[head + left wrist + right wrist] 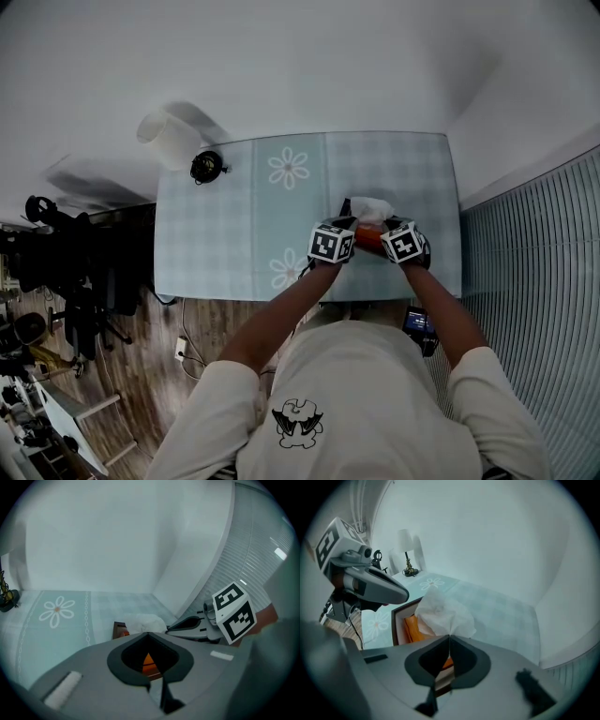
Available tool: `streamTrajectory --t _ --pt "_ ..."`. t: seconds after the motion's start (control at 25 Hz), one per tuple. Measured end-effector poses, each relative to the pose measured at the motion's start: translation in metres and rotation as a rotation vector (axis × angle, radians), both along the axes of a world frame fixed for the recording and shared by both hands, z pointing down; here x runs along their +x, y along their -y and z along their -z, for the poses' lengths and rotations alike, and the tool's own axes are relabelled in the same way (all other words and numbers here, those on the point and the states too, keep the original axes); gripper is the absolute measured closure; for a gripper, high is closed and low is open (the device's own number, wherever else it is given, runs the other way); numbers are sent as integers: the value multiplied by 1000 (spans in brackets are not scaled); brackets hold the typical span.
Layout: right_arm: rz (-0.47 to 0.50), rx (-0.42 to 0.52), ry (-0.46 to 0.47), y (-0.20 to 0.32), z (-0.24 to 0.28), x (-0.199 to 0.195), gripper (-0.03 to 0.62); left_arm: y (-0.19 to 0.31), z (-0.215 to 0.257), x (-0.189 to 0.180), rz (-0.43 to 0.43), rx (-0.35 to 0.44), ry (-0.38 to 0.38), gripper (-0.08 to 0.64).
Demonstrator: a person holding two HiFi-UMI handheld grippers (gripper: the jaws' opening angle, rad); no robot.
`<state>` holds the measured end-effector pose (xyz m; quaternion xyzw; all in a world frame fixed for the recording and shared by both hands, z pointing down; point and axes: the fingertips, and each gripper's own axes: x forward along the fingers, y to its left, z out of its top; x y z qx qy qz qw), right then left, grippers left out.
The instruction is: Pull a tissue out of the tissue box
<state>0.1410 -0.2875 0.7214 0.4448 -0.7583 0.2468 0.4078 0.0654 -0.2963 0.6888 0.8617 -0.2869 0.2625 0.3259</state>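
Checked desk [234, 216] carries box [395, 624] near its front edge; right gripper [449, 638] jaws pinch tissue [440, 613] poking from it for the pull, left gripper [148, 633] jaws closed empty over box, likely steadying.

My head camera sits high above the table [244, 234] and looks steeply down, far enough back to show the whole tabletop. The left gripper [149, 634] carries its camera close behind its jaws, facing low across the table toward the wall [117, 536]. The right gripper [449, 637] camera looks from the opposite side, with the tissue [440, 613] very near. All three views share the tissue box [401, 620], and each gripper camera catches the other gripper.
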Motion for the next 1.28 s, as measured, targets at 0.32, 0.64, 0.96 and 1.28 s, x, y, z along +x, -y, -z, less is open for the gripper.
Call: streamTrajectory --t 0.32,0.64,0.96,1.28 --pt "-38 70 72 -7 33 -9 575 0 10 -10 21 8 -21 554" --pt "-6 153 106 -38 71 -23 575 -16 45 -25 1 117 -47 554" --pt "-40 251 180 -70 118 -30 575 -54 78 -43 18 142 -122 554" --pt "-107 334 275 -104 172 -32 575 -89 122 -49 70 178 -218 554"
